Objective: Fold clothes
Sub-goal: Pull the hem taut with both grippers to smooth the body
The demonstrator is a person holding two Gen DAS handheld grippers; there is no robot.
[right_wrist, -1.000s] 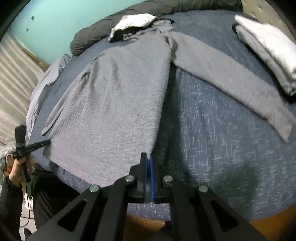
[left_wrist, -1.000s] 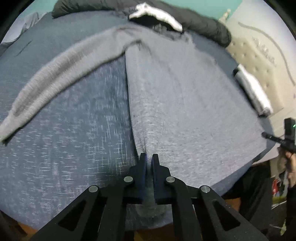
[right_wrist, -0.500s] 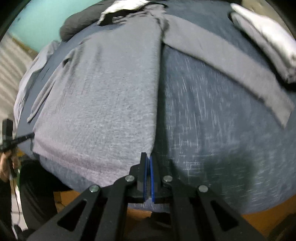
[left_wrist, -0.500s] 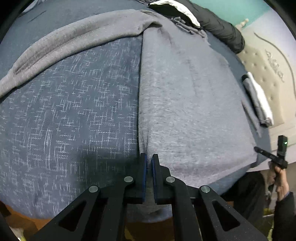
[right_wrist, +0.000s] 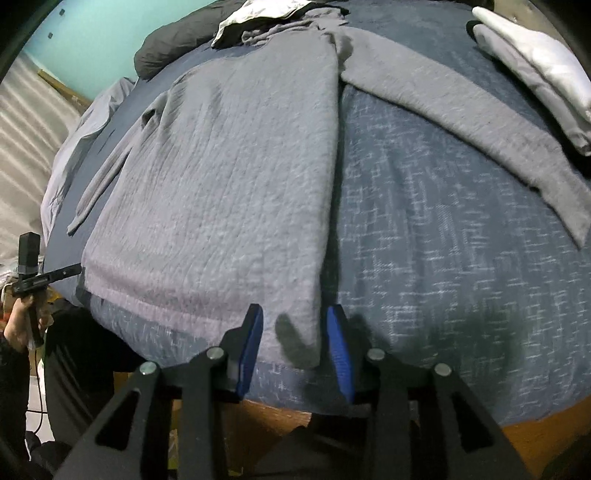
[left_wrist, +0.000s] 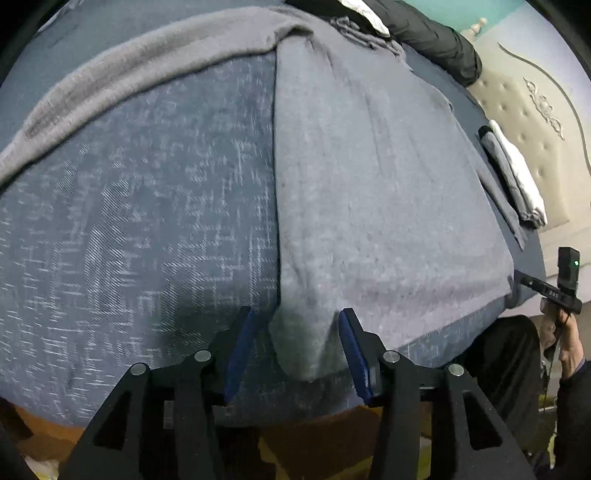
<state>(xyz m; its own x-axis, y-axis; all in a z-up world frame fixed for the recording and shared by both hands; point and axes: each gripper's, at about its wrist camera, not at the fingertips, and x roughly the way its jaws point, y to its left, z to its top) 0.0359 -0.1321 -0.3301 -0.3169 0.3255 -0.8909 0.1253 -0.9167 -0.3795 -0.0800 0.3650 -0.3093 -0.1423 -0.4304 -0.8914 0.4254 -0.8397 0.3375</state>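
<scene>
A: Start close in. How do the two grippers sit?

B: The left gripper [left_wrist: 295, 332] is low at the near edge of the bed [left_wrist: 129, 221], pointing across it, jaws spread wide. The right gripper [right_wrist: 295, 332] has the same pose at the same edge, jaws also apart. Neither clamps anything.

A: And the garment?

B: The grey sweater [right_wrist: 221, 184] lies flat on the bed, body spread out, hem toward the grippers. One bottom corner of the hem [left_wrist: 303, 343] sits in the gap between the left gripper's blue pads [left_wrist: 240, 350], touching neither as far as I can tell. The other bottom corner [right_wrist: 299, 332] lies likewise between the right gripper's pads [right_wrist: 340, 350].

A: What does one view give that the other lacks?

B: The left wrist view shows one sleeve [left_wrist: 129, 70] stretched out sideways from the shoulder; the right wrist view shows the opposite sleeve [right_wrist: 480, 122] stretched the other way. Each view also catches the other gripper held in a hand [left_wrist: 569, 347] beyond the far hem corner.

A: Further back?

B: A folded stack of grey and white clothes [right_wrist: 535, 66] lies beyond the sleeve end, and a dark bundle with a white piece [right_wrist: 258, 11] sits past the collar. The left view alone shows a tufted headboard [left_wrist: 524, 110].
</scene>
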